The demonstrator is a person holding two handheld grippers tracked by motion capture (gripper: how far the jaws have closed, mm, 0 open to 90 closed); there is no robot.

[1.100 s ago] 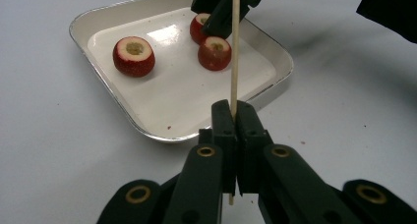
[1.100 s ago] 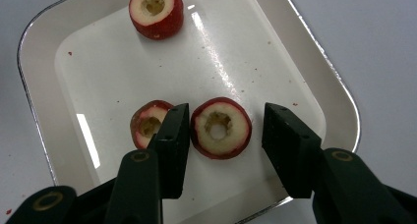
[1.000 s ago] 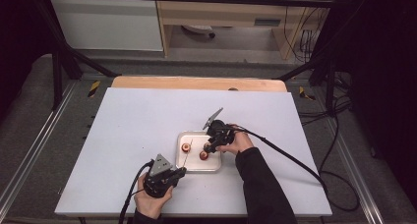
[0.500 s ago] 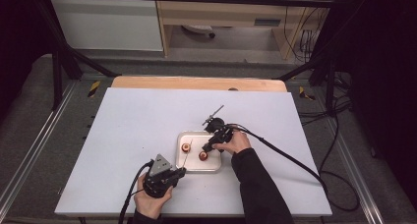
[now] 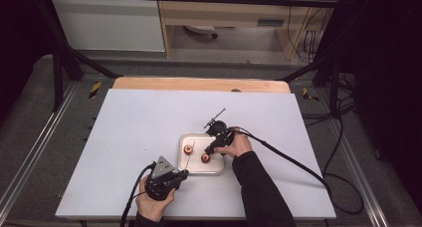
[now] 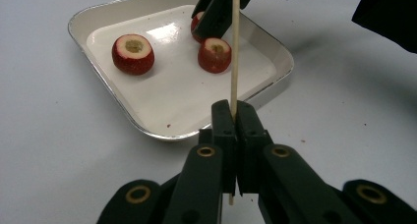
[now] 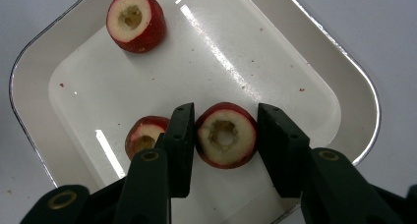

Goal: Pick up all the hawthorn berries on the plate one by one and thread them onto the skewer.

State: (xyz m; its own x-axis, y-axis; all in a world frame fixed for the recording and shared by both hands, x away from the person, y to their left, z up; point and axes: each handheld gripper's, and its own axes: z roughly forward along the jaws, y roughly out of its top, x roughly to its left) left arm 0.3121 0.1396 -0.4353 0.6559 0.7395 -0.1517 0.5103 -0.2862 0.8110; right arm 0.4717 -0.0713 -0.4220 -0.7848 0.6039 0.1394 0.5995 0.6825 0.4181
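A white tray [image 5: 217, 168] holds three small red cored fruits. My right gripper [image 7: 225, 108] reaches down into the tray, one jaw on each side of a fruit [image 7: 226, 134]. Its jaws have just been closing; the left pad is at the fruit's skin, and a sliver of gap shows at the right pad. A second fruit [image 7: 142, 135] sits just left of that jaw, and a third [image 7: 134, 20] lies farther off. My left gripper [image 6: 235, 106] is shut on a thin wooden skewer [image 6: 234, 47] that points toward the tray [image 6: 123, 111]. In the high view the left gripper [image 5: 185, 173] is near the tray's front left corner.
The tray sits on a white table top [image 5: 139, 122] with a wooden strip [image 5: 199, 83] along its far edge. Cables [image 5: 293, 162] trail from both grippers. Dark frame bars and shelving stand beyond the table.
The right gripper has turned at the wrist over the tray, its top plate now showing edge-on. The left gripper and skewer have kept still.
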